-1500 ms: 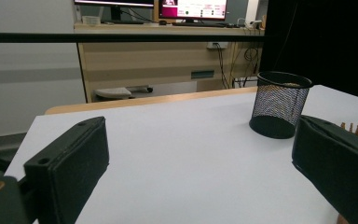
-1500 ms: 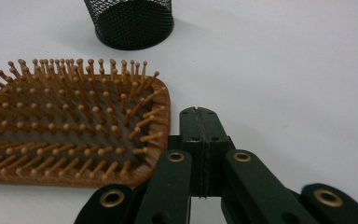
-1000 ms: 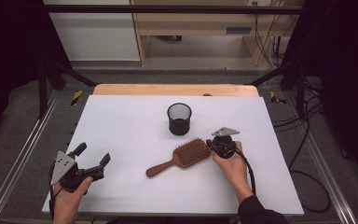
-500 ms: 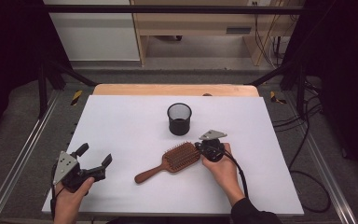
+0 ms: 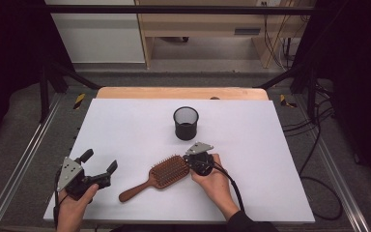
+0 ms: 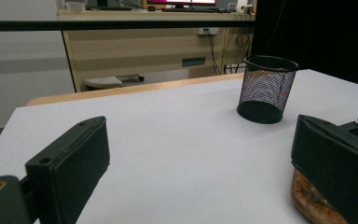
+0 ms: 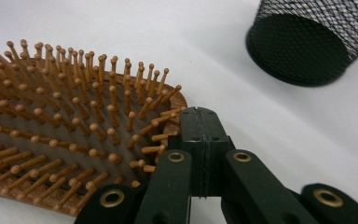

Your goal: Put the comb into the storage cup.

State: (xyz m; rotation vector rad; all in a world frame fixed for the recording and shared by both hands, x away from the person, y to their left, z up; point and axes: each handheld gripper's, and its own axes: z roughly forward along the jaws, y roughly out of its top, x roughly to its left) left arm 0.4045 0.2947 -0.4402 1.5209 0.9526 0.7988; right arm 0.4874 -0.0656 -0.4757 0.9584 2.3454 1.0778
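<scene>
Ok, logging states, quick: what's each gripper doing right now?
Left gripper: open, holding nothing.
Right gripper: shut, jaws together at the edge of the hairbrush, gripping nothing.

A wooden paddle hairbrush [image 5: 155, 176] lies bristles-up on the white table, near its front edge, handle slanting toward the front-left corner. A black mesh pen cup [image 5: 186, 123] stands upright near the table's middle, apart from it.

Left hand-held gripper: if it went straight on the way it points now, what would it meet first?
Probably the hairbrush. The open left hand-held gripper points right across the table, and the brush's wooden edge already shows beside one jaw; depth is unclear.
</scene>
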